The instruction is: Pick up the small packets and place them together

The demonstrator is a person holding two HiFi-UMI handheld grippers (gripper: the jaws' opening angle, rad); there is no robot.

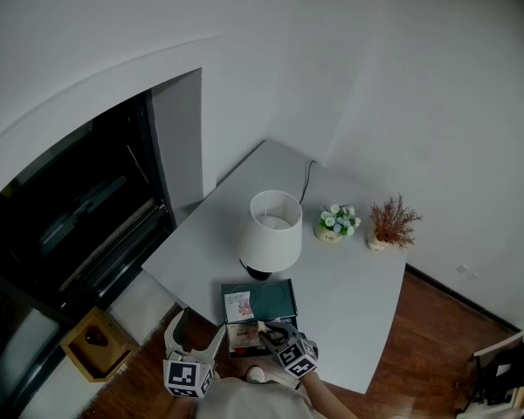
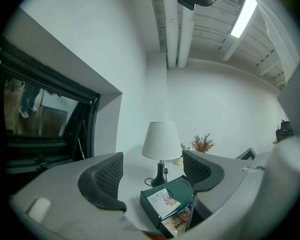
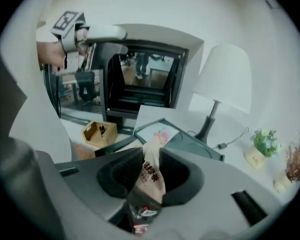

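Note:
My right gripper [image 3: 151,171] is shut on a small pale packet [image 3: 151,180] with dark print, which stands up between the pads. In the head view this gripper [image 1: 276,331] hovers at the near edge of the dark green box [image 1: 278,298]. A light packet with a pink picture [image 1: 238,305] lies on the box's left side. A brownish packet [image 1: 244,335] lies just in front of the box. My left gripper [image 1: 195,340] stands open with nothing in it at the table's near left corner, aimed toward the box [image 2: 176,194] and the light packet [image 2: 163,201].
A white-shaded lamp [image 1: 271,232] stands behind the box on the white table [image 1: 349,304], its cord running back. A small flower pot [image 1: 336,223] and a dried plant [image 1: 390,223] sit at the right. A wooden box [image 1: 93,342] is on the floor left.

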